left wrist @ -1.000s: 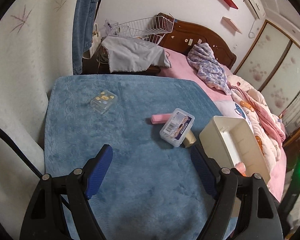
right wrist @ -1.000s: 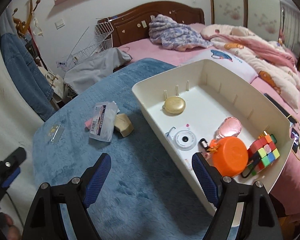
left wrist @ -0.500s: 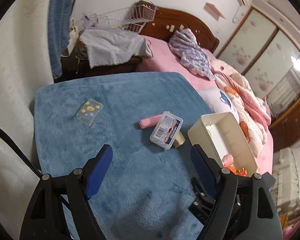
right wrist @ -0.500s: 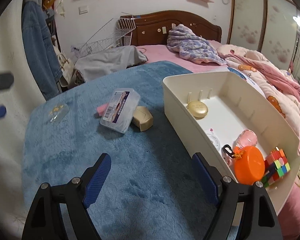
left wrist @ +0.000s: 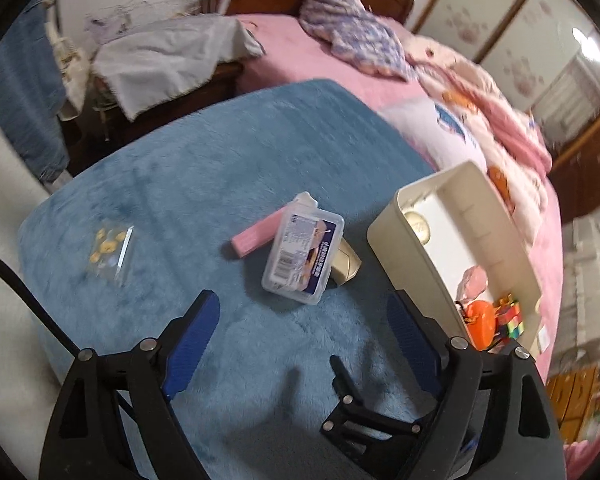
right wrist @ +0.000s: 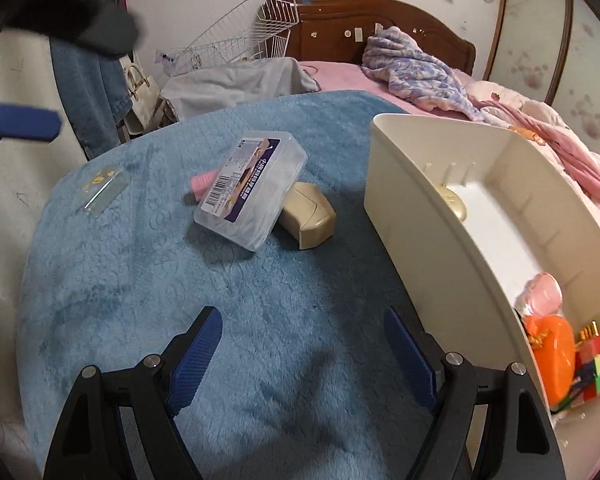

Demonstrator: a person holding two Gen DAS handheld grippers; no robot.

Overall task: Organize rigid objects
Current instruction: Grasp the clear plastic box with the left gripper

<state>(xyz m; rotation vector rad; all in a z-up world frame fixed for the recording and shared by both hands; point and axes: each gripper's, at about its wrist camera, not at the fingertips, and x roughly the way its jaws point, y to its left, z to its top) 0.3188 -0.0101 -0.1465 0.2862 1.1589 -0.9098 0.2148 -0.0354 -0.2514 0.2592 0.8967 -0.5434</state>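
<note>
Since a second ago both cameras have swung closer to the pile, and the left gripper (left wrist: 302,338) has just been opening its jaws, nothing between them.

Left wrist view: clear lidded box (left wrist: 303,253) sits at 12 o'clock from the gaping claw, propped on a pink bar (left wrist: 255,235) and a beige case (left wrist: 346,265) (hence the tilt). Cream bin (left wrist: 384,227) at 2 o'clock.

Right wrist view: right gripper (right wrist: 303,354) is wide and empty over the blue blanket (right wrist: 140,280). Box at 11 o'clock, well apart; bin at 2 o'clock, already holding the sorted stuff.
</note>
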